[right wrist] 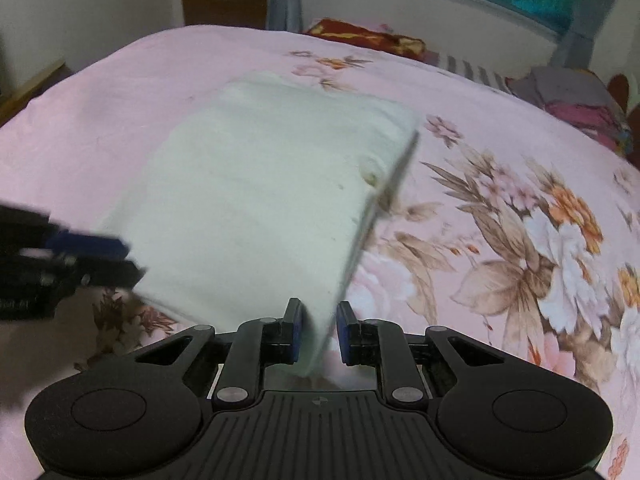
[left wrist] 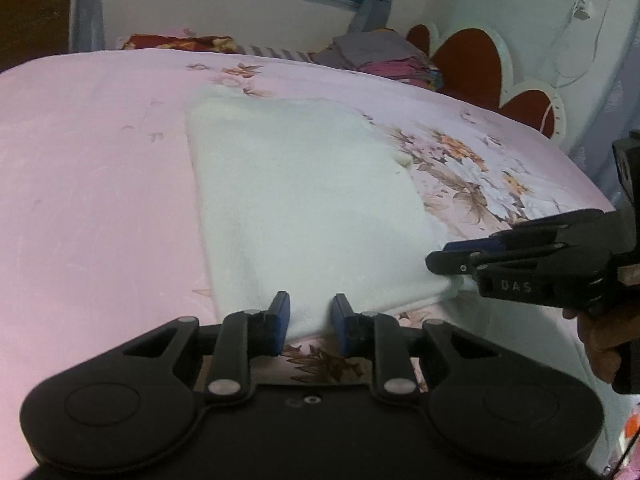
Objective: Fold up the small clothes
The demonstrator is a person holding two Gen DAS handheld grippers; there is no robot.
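A white garment [left wrist: 304,196] lies folded in a rough rectangle on the pink floral bedsheet [left wrist: 96,168]. My left gripper [left wrist: 310,322] has its jaws partly open around the garment's near edge, cloth lying between the blue pads. My right gripper [right wrist: 319,330] also stands partly open around the garment's near right corner [right wrist: 316,320], which is lifted off the sheet. In the left wrist view the right gripper [left wrist: 438,260] sits at that corner. In the right wrist view the left gripper [right wrist: 128,260] shows at the garment's [right wrist: 256,204] near left corner.
A stack of folded clothes [left wrist: 380,58] lies at the far right of the bed by the red and white headboard [left wrist: 480,60]. A red patterned cloth [left wrist: 176,43] lies at the far edge under the window. The bed's right edge [left wrist: 592,184] drops off close by.
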